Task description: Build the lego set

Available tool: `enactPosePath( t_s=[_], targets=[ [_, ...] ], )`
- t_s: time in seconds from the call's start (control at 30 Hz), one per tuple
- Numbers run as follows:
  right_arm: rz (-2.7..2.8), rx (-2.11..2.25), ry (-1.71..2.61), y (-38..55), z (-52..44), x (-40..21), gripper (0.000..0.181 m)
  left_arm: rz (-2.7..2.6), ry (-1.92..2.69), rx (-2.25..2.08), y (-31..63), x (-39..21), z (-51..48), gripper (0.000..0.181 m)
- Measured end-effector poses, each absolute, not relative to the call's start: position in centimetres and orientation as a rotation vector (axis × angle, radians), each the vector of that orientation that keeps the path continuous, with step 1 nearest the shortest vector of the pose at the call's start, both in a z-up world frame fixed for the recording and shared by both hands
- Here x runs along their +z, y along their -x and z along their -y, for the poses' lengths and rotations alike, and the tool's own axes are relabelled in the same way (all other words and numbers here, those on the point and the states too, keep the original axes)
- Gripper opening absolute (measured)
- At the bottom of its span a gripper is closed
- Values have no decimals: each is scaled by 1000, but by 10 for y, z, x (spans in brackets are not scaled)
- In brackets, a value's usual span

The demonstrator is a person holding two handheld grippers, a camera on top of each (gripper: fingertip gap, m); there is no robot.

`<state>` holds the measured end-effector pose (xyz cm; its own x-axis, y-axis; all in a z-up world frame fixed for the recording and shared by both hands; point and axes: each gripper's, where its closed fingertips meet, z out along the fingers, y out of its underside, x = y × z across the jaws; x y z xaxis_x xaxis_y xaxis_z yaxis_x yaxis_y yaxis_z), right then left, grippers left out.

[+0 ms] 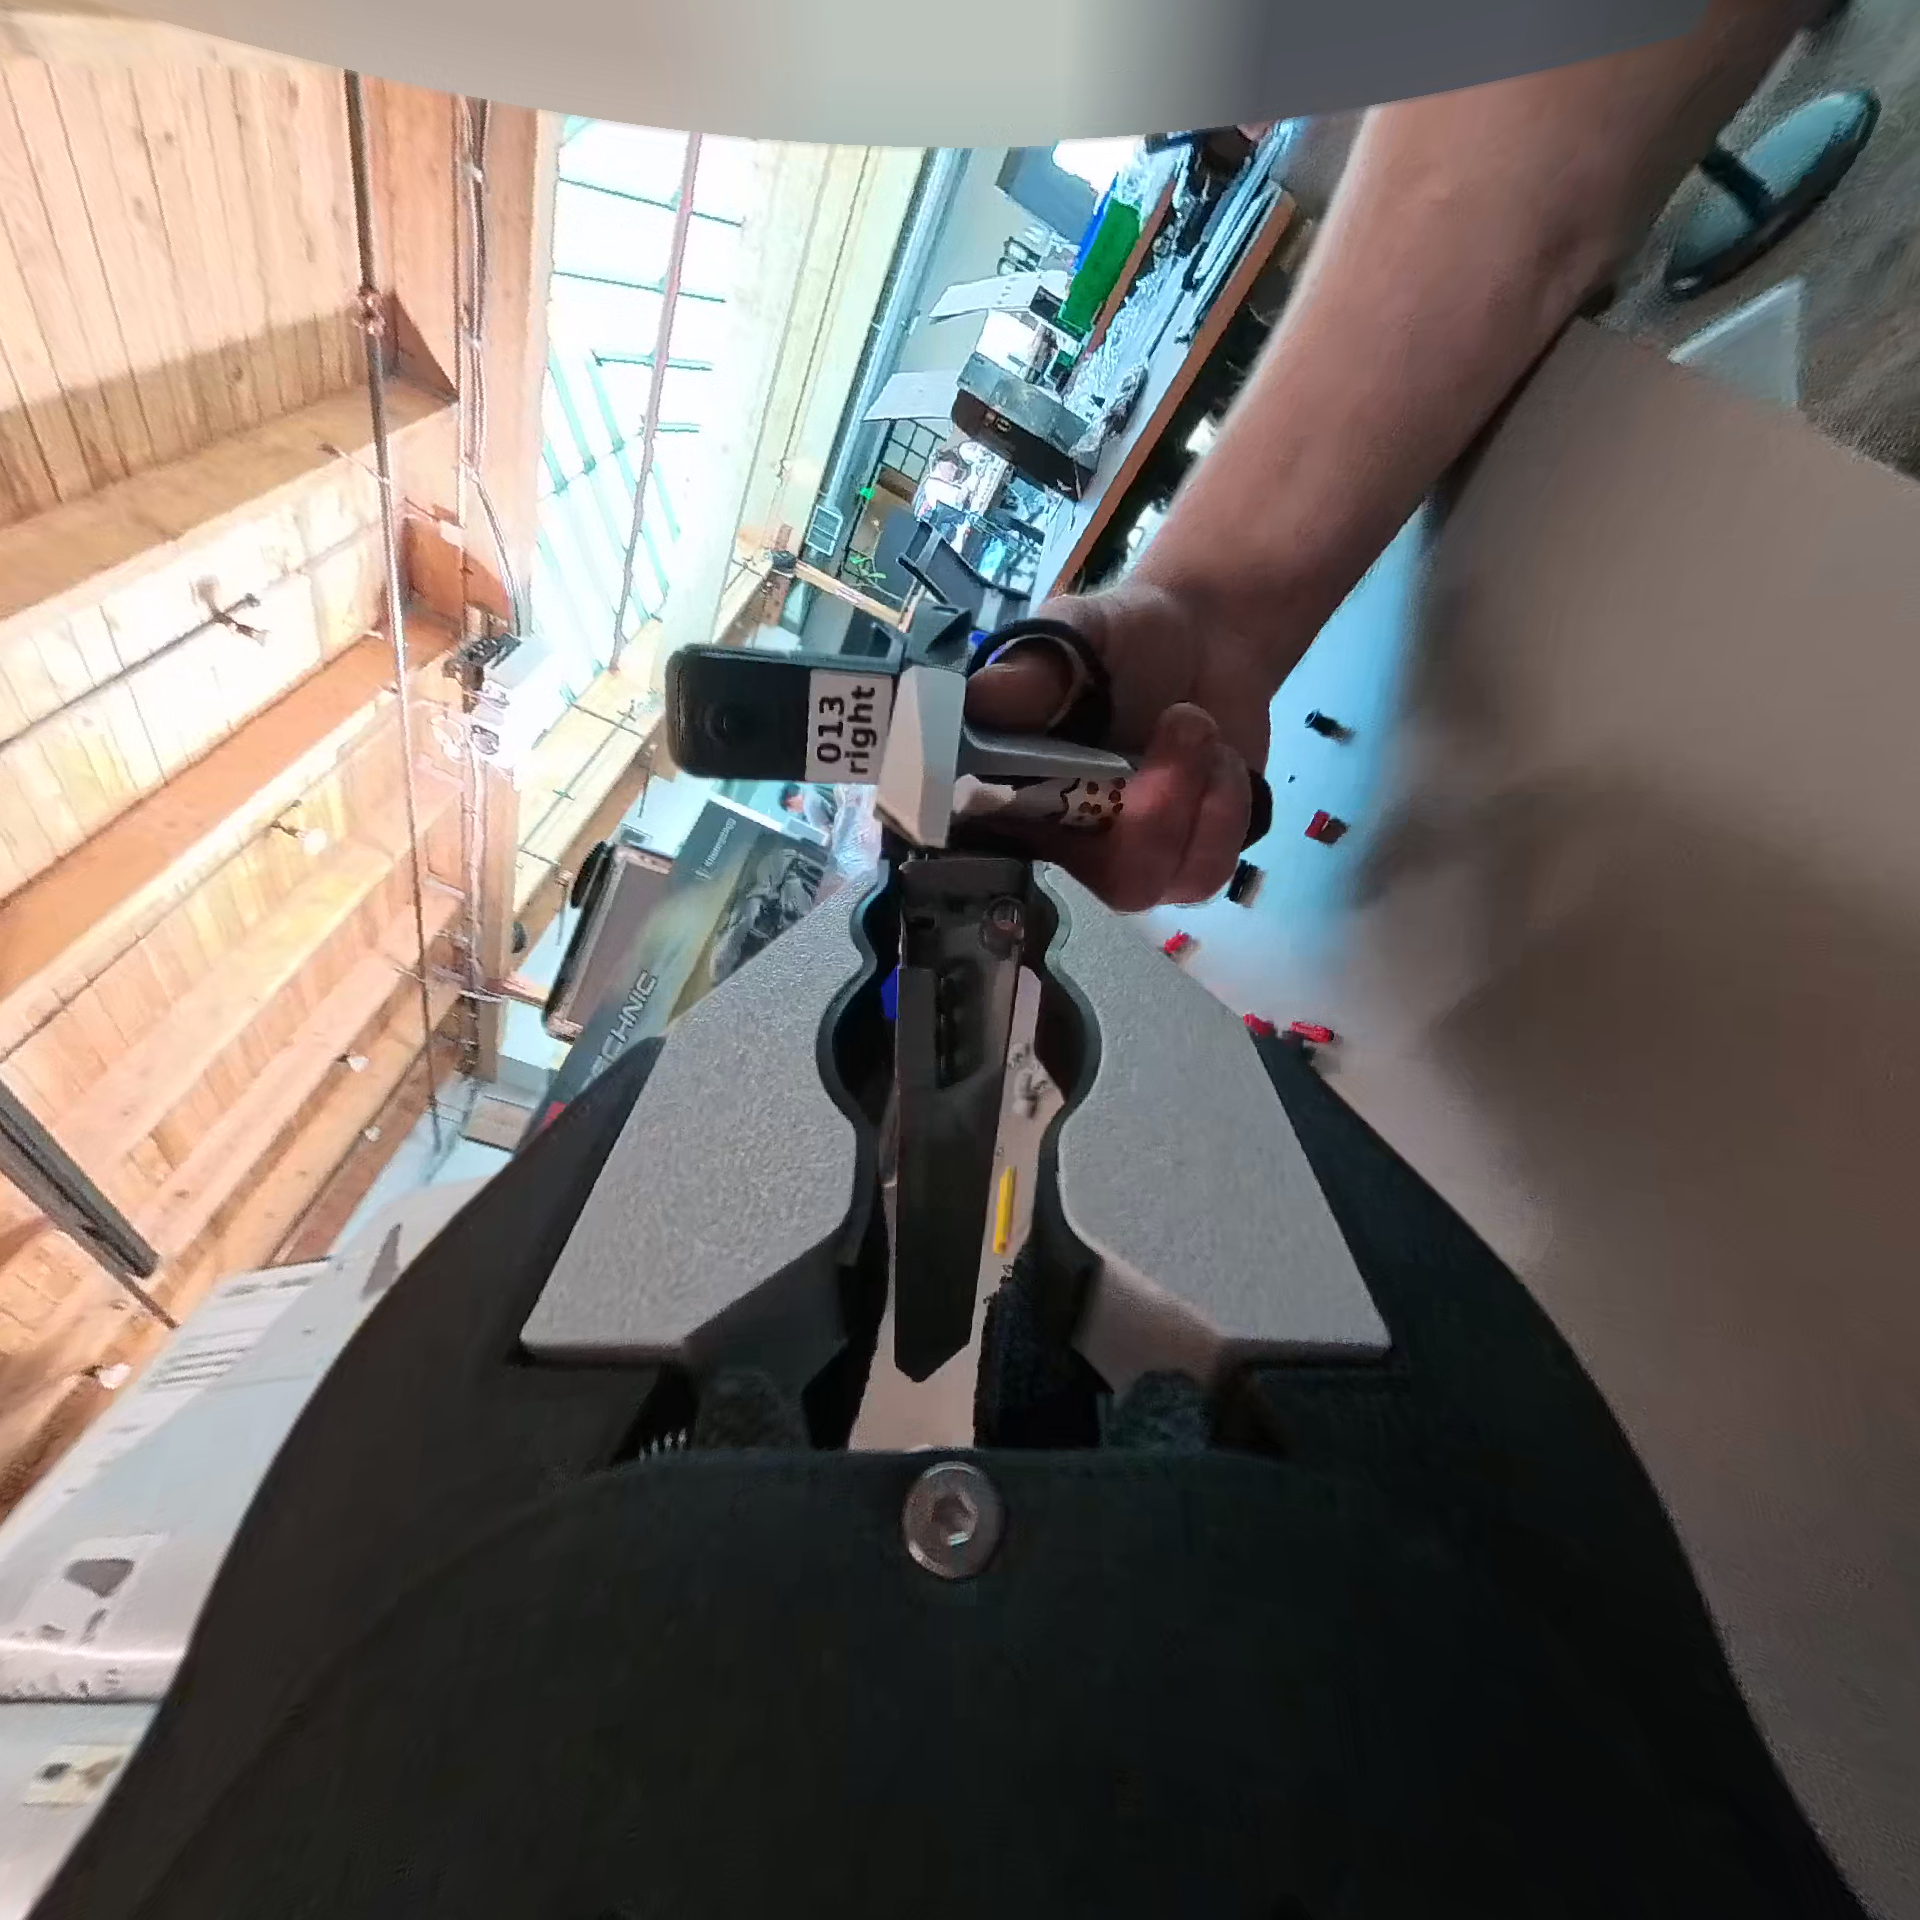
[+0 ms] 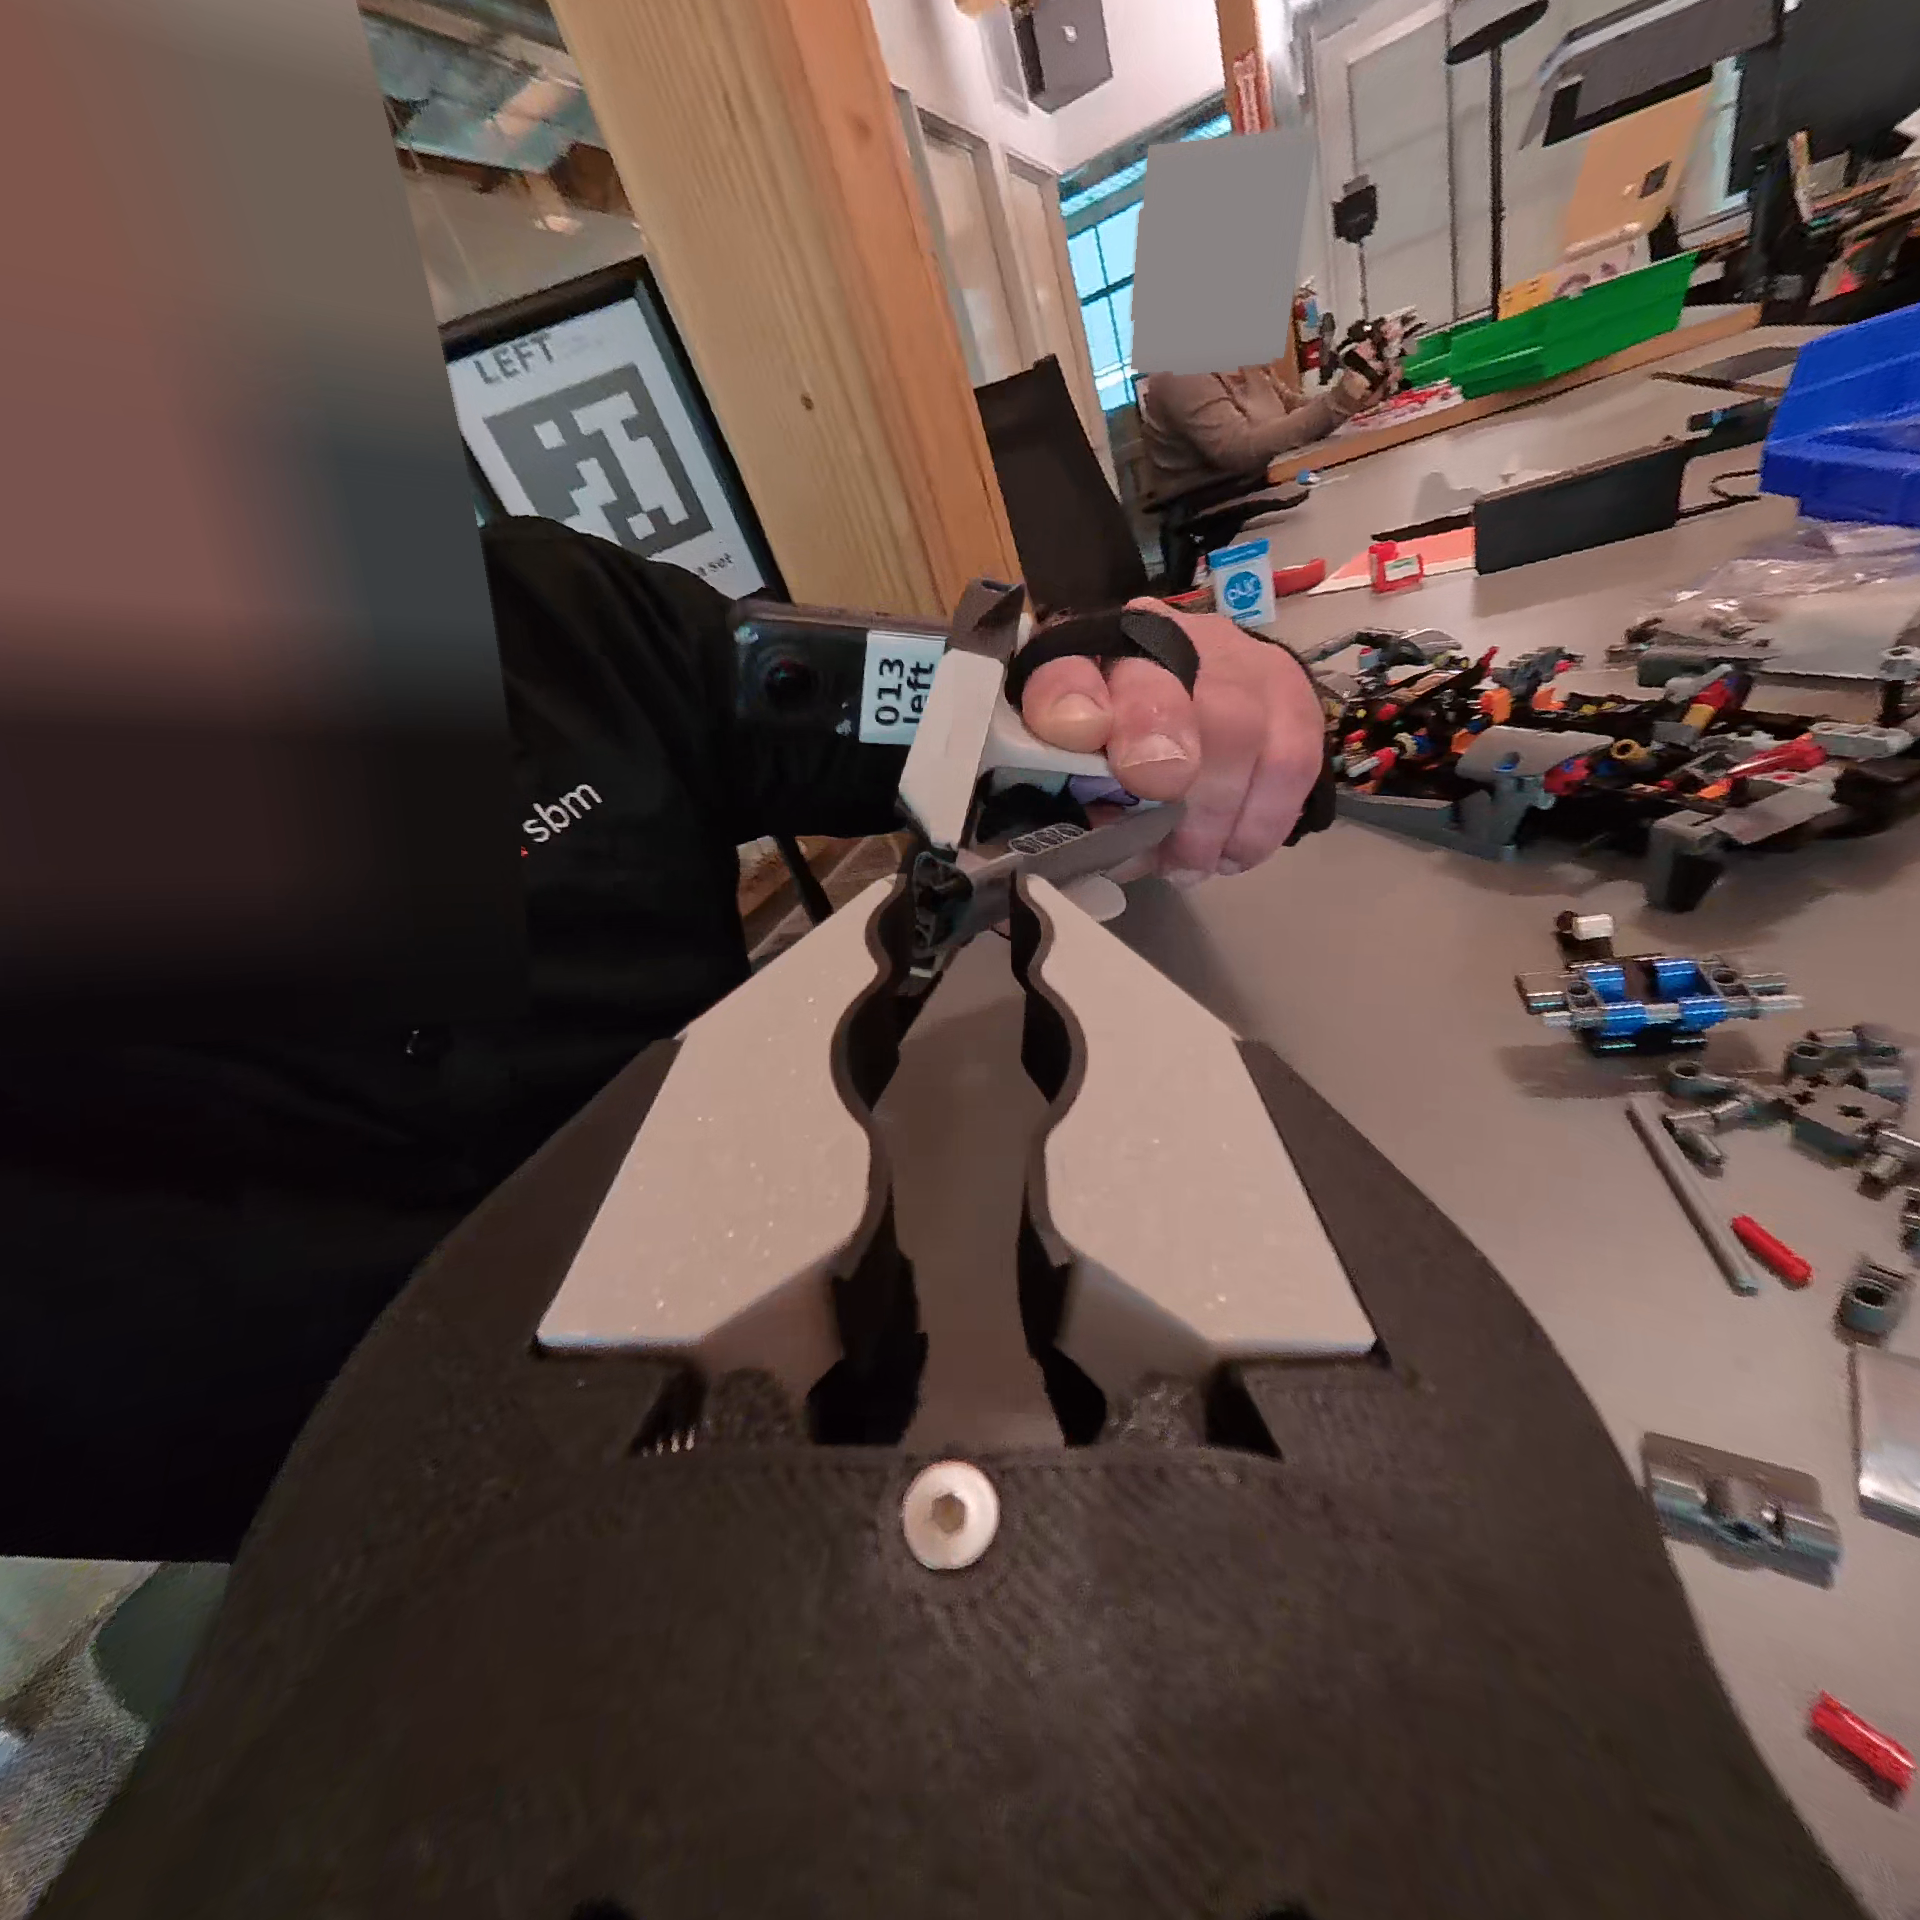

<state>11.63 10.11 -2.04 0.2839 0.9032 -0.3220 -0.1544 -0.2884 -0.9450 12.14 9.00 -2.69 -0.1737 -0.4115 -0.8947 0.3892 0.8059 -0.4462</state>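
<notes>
Wooden ceiling boards (image 1: 208, 416) fill the left of the left wrist view, which is turned on its side. A printed box (image 1: 665, 987) sits lower down, just left of centre.

At centre, the left hand-held gripper (image 1: 966, 904) has its two grey fingers closed against the sides of a long dark grey lego piece (image 1: 935, 1143), which runs down the gap between them. Just beyond its tips is the right hand-held gripper's body, held by the person's right hand (image 1: 1153, 769). To the right, small red pins (image 1: 1325, 826) lie scattered on the pale tabletop (image 1: 1382, 644).

In the right wrist view, a black sleeve (image 2: 603, 748) is at the left, in front of a wooden post (image 2: 790, 312). At centre, the right hand-held gripper (image 2: 956, 894) shows its fingers a little apart, and the tabletop is visible through the gap. A small black part (image 2: 928, 920) sits by its left fingertip; it cannot be told whether the fingers grip it.

The long piece (image 2: 1049, 844) reaches in from the left hand-held gripper, which the left hand (image 2: 1216, 748) holds just above. Further right on the tabletop (image 2: 1403, 1091) lie a half-built model (image 2: 1610, 748), a blue and grey block (image 2: 1652, 1003), loose grey connectors (image 2: 1808, 1101) and a red pin (image 2: 1771, 1247). A seated person (image 2: 1226, 426) is at a table behind, near green bins (image 2: 1558, 332) and a blue bin (image 2: 1860, 416).
</notes>
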Motion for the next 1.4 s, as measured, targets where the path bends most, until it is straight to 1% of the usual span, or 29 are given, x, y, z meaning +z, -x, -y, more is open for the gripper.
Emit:
enactPosePath(
  t_s=[0.13, 0.3, 0.47, 0.5, 0.53, 0.67, 0.77, 0.83, 0.87, 1.07, 1.1, 1.17, 1.2, 1.3, 1.4],
  targets=[
    [748, 1280, 1458, -114, -96, -19, 11, -1571, -30, -667, -120, -26, -85, 21],
    [777, 1214, 1448, -113, -95, -17, 6, -1548, -56, -646, -119, -24, -83, 21],
    [746, 1155, 1447, -117, -100, -14, 7, -1536, -24, -617, -123, -22, -88, 20],
    [723, 1137, 1454, -121, -104, -13, 13, -1533, -6, -609, -124, -21, -91, 21],
    [699, 1115, 1469, -125, -108, -13, 24, -1527, 6, -605, -125, -20, -94, 20],
    [697, 1078, 1518, -125, -113, -20, 37, -1510, 54, -546, -132, -18, -103, 20],
    [716, 1024, 1550, -117, -115, -26, 30, -1516, 60, -480, -137, -24, -107, 20],
    [696, 980, 1562, -118, -120, -27, 16, -1514, 49, -456, -138, -26, -105, 20],
    [698, 964, 1561, -118, -121, -27, 13, -1511, 51, -443, -139, -26, -106, 20],
    [692, 815, 1602, -127, -129, -32, 13, -1524, 102, -439, -146, -30, -113, 20],
    [695, 751, 1618, -130, -132, -34, 13, -1526, 107, -423, -147, -30, -114, 24],
    [702, 619, 1645, -138, -138, -37, 13, -1542, 133, -391, -150, -30, -120, 40],
    [702, 568, 1650, -141, -139, -36, 13, -1549, 145, -399, -150, -29, -121, 43],
    [744, 373, 1681, -150, -144, -41, 13, -1598, 215, -386, -152, -31, -132, 46],
    [825, 130, 1700, -157, -148, -49, 13, -1644, 276, -376, -155, -36, -143, 43]
  ],
)
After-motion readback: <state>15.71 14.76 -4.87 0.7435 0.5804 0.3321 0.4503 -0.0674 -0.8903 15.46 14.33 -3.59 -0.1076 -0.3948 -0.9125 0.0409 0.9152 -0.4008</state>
